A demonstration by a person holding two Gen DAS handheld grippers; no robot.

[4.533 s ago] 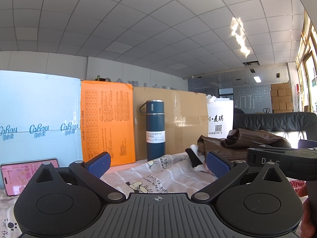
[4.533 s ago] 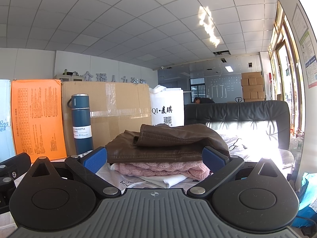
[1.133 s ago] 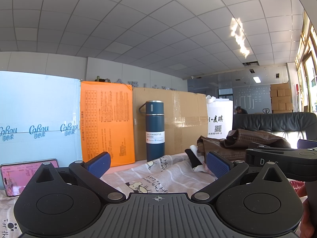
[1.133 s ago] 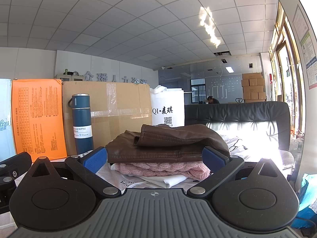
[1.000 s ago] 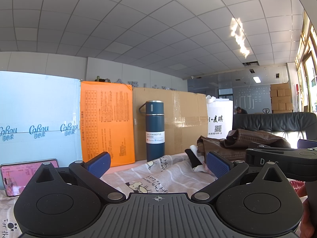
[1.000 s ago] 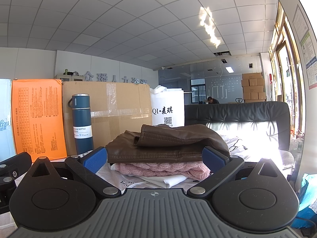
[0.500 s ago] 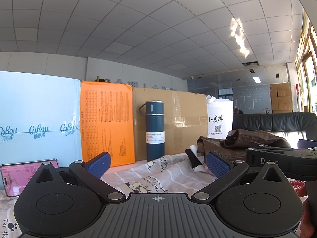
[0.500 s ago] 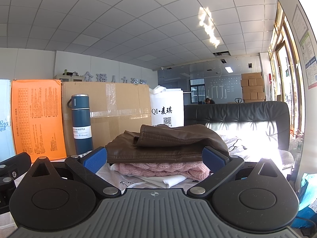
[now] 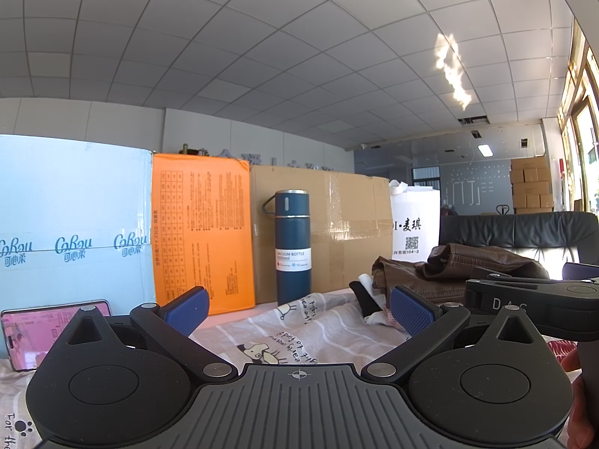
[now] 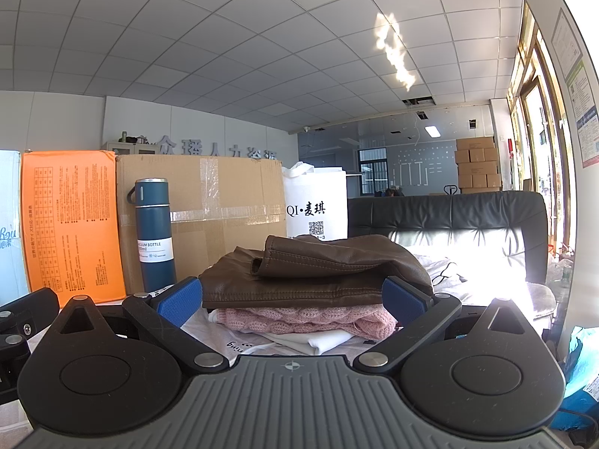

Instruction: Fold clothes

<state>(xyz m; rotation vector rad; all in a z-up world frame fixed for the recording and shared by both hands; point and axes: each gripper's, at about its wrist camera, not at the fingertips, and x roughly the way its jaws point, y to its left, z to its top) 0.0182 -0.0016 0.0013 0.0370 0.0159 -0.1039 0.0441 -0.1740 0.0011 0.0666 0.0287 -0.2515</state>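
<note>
Bright daylight entering from windows (image 10: 539,119) at right. Blown-out glare on sofa seat (image 10: 468,262); irregular sun reflection on ceiling (image 9: 453,71). Ceiling lamp (image 10: 431,131) lit in background. Strong fisheye bowing of ceiling grid, dark vignette at corners. Sharp focus throughout; no motion blur. Near gripper bodies in soft shadow.

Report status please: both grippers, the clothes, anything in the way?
Left gripper open, empty. Right gripper open, empty, facing clothes stack: brown jacket on pink sweater. Blue bottle upright behind printed cloth.
</note>
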